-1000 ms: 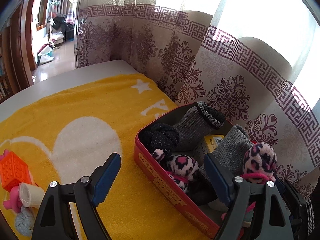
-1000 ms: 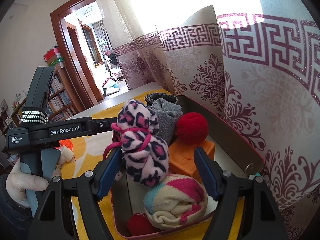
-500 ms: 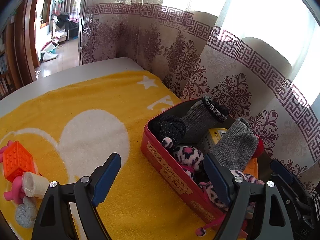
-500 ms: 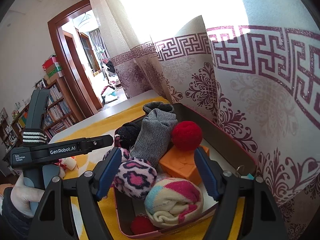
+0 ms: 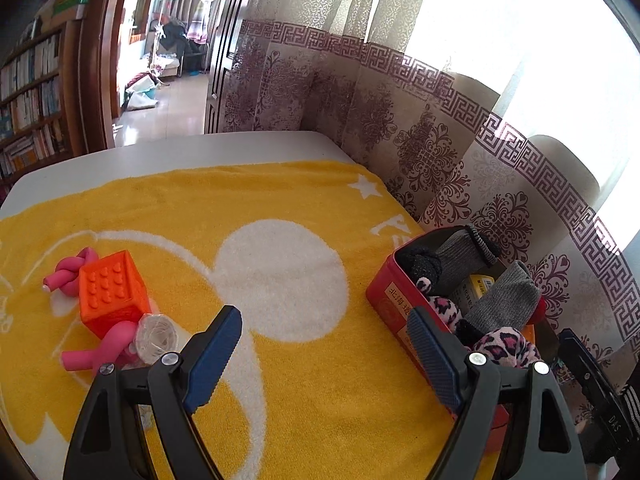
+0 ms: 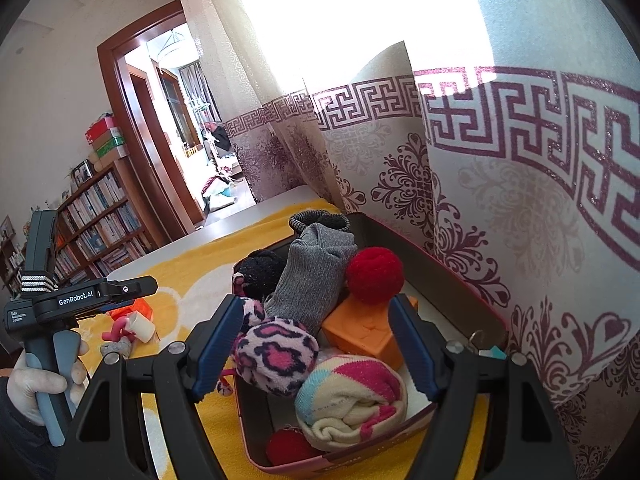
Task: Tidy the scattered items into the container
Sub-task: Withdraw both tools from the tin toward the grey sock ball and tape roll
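Open yellow towel [image 5: 280, 208] between orange block cluster [image 5: 110, 292] and red tin [image 5: 390, 300]: clear passage. Tin piled full; grey sock [image 6: 316, 280] and red ball [image 6: 374, 274] stand tallest. Curtain [image 5: 460, 152] crowds tin's far side.

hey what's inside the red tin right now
The red tin holds a grey sock, black sock ball, leopard-print bundle, red pompom, orange block and striped sock roll. Whatever lies beneath them is covered.
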`<state>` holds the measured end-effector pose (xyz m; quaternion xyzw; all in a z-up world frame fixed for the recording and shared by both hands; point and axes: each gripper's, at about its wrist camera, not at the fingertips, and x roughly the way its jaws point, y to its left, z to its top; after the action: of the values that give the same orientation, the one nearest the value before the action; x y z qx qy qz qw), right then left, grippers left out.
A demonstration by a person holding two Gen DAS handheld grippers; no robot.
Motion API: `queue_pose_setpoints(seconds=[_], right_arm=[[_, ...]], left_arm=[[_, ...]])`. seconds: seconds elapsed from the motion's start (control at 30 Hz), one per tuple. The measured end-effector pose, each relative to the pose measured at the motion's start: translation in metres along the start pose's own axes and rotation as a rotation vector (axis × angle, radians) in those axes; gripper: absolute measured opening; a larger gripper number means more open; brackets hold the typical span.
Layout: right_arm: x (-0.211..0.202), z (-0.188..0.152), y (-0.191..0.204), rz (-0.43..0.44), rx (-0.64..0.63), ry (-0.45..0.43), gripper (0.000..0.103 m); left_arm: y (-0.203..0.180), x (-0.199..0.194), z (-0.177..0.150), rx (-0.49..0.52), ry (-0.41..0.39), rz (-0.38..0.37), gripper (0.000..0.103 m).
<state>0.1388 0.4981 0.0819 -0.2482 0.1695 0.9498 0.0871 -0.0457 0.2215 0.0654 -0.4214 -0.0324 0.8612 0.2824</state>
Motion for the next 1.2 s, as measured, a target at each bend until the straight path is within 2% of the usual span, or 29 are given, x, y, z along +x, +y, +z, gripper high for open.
queue_pose_setpoints(seconds=[0.33,0.53,0.83,1.2], right_arm=[[0.002,-0.006,0.022,0.020,-0.044,0.013,0.079],[-0.001,-0.006,0.045,0.030,-0.095,-0.008,0.079],[0.007,-0.007,0.092,0.088,-0.184,-0.003,0.079],[0.039,-0.016,0.135,0.181,-0.230,0.084,0.078]], left_arm=[[0.077,-0.033,-0.028,-0.143,-0.022,0.090,0.087],[0.112,-0.045,-0.048,-0.186,-0.018,0.157,0.087],[0.129,-0.042,-0.065,-0.190,0.000,0.163,0.087],[0.131,-0.029,-0.065,-0.189,0.019,0.164,0.087]])
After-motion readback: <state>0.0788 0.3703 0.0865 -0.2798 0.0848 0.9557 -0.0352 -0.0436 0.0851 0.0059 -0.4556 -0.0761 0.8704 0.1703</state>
